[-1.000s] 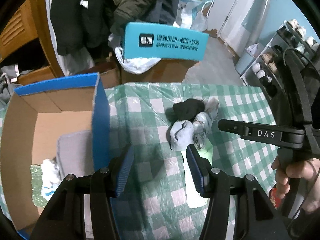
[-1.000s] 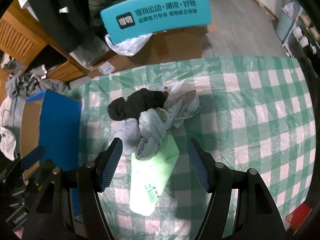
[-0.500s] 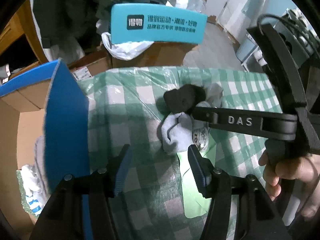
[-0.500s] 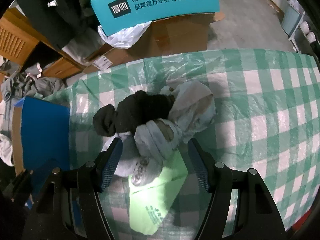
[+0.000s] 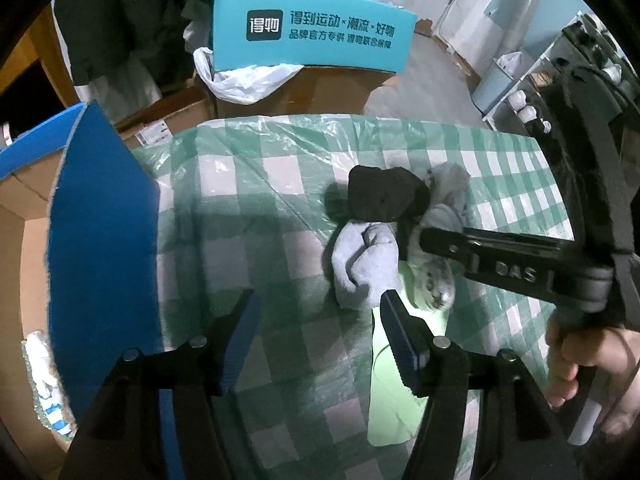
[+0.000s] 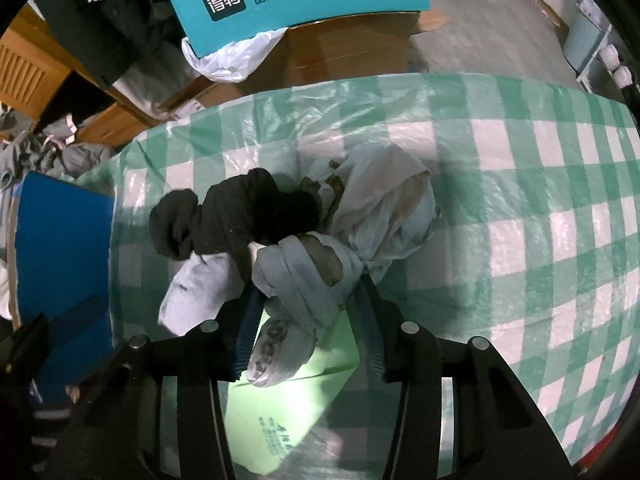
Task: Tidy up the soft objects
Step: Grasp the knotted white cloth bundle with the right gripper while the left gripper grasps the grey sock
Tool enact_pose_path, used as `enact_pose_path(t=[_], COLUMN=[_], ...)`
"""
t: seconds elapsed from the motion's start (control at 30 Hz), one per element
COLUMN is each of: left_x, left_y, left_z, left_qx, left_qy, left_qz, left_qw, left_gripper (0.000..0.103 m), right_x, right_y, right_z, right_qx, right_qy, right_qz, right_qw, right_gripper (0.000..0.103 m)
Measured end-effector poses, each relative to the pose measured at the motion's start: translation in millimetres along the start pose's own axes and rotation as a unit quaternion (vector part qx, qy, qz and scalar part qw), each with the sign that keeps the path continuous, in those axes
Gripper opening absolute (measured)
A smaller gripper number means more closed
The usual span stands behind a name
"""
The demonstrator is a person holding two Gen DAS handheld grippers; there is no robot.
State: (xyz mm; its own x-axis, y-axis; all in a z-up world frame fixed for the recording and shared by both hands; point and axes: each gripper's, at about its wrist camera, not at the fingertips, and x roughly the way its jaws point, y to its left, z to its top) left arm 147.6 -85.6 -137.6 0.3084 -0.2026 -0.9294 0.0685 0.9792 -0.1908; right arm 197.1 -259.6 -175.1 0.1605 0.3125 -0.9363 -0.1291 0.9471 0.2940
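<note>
R gripper [image 6: 306, 324] is clamped on a pale grey sock bundle [image 6: 296, 280] near the middle of the green-checked tablecloth [image 6: 520, 200]. The bundle's long axis runs roughly front-to-back w/ its printed toe end pointing toward the camera, over a light green packet [image 6: 288, 392]. A black sock roll [image 6: 236, 216] lies crosswise, touching it on the L; a crumpled whitish sock [image 6: 384, 200] touches on the R. L gripper [image 5: 316, 320] hovers w/ tongs spread, empty, just beside a blue-flapped cardboard box [image 5: 100, 240].
</note>
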Motion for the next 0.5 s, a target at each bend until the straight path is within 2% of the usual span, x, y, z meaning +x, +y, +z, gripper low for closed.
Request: enact_pose_path(t=[0.13, 0.23, 0.5], left_x=[9.5, 16.4, 31.2], left_y=[-8.7, -16.0, -29.3], left_z=[2.2, 2.3, 5.5], left_qx=[0.005, 0.012, 0.023], left_qy=[0.011, 0.018, 0.028], left_qz=[-0.004, 0.0, 0.014], left_qw=[0.9999, 0.9998, 0.9992], left_gripper=[0.065, 0.071, 0.072], right_x=[-10.7, -17.2, -26.4], right_y=[-9.7, -13.9, -26.6], right_z=[-9.3, -17.4, -37.8], right_qx=[-0.015, -0.031, -0.076], right_qy=[0.001, 0.004, 0.01], right_qz=[-0.009, -0.019, -0.054], right_qw=[1.0, 0.999, 0.996], right_gripper=[0.045, 0.045, 0.045])
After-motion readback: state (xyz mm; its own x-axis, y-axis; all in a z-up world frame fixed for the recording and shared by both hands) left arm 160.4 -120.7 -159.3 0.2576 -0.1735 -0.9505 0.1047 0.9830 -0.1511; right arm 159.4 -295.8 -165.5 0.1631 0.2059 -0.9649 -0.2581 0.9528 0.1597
